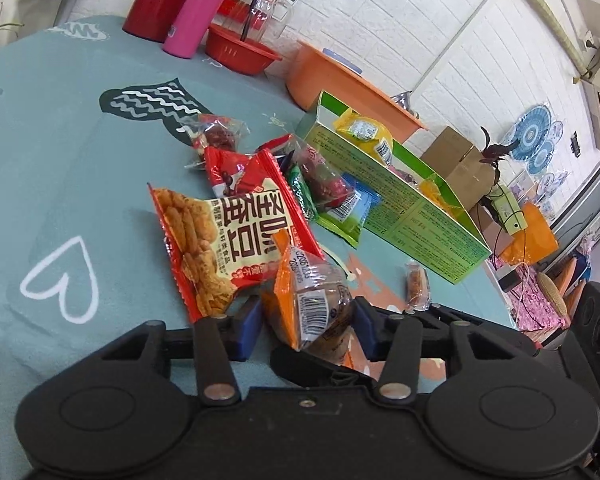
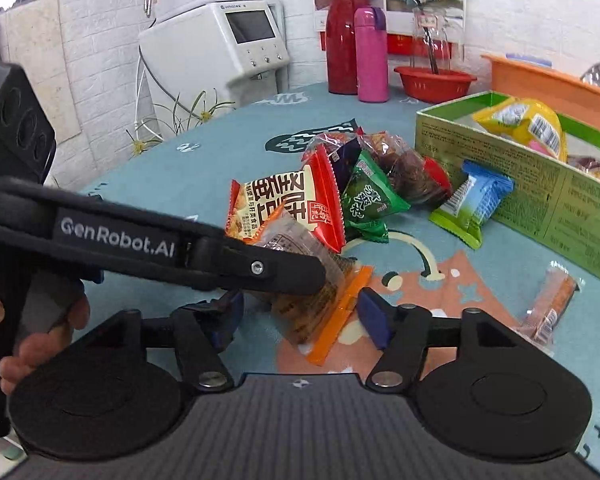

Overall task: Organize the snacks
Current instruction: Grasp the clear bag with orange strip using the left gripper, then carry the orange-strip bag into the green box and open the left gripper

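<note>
While most snacks lie loose, sorting is barely begun
Left gripper [image 1: 306, 322] clamps the orange packet [image 1: 314, 304] mid-table; right gripper [image 2: 298, 314] gapes empty; green box [image 1: 396, 200] holds few

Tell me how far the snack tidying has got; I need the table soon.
Barely started. The green box holds a yellow packet and little else. The left gripper has its jaws around an orange-edged packet. Roughly seven packets remain on the tablecloth; the right gripper is empty.
</note>
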Motion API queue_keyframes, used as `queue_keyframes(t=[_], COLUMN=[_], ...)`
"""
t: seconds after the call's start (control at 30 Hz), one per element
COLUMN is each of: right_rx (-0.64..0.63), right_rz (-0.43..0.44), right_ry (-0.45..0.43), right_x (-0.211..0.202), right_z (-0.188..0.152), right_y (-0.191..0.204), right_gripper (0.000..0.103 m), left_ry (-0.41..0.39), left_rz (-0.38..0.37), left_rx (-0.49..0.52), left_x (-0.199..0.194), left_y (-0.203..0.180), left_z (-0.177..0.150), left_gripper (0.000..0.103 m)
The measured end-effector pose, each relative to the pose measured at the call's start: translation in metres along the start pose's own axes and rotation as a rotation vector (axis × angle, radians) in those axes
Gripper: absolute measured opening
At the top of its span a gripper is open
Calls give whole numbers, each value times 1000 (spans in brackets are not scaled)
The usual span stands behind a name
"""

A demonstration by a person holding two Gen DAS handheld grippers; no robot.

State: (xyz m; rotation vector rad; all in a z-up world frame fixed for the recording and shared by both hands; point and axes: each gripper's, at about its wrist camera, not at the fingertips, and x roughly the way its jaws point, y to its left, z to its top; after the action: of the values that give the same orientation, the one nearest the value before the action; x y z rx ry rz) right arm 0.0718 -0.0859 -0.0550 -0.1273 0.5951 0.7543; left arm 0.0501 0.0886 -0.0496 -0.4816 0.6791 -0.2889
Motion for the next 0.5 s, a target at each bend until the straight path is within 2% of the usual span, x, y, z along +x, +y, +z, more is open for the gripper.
queue_keyframes(t=[0.03,0.1,0.2,0.33,0.5], right_rx=[9,16,25,43,23], right_rz=[0,-13,-27,-42,-121], right_ry=[-5,-23,-57,-97,-173], right_x=[-1,-6,-17,-32,-54], right_z=[0,-1,-3,-5,-3], right_y=[0,-1,-3,-11,-23], right_gripper=[101,90,63,59,59], left_ry=[-1,-3,-13,-24,-37], left_rz=[-1,-21,-28,-48,-95], left_rx=[3,3,20,61,130], left_x=[-1,-6,-11,-10,2], left_y=[-1,-6,-18,-38,-70], left_z=[-1,-2,-1,3,18], left_gripper=[55,55,53,52,52])
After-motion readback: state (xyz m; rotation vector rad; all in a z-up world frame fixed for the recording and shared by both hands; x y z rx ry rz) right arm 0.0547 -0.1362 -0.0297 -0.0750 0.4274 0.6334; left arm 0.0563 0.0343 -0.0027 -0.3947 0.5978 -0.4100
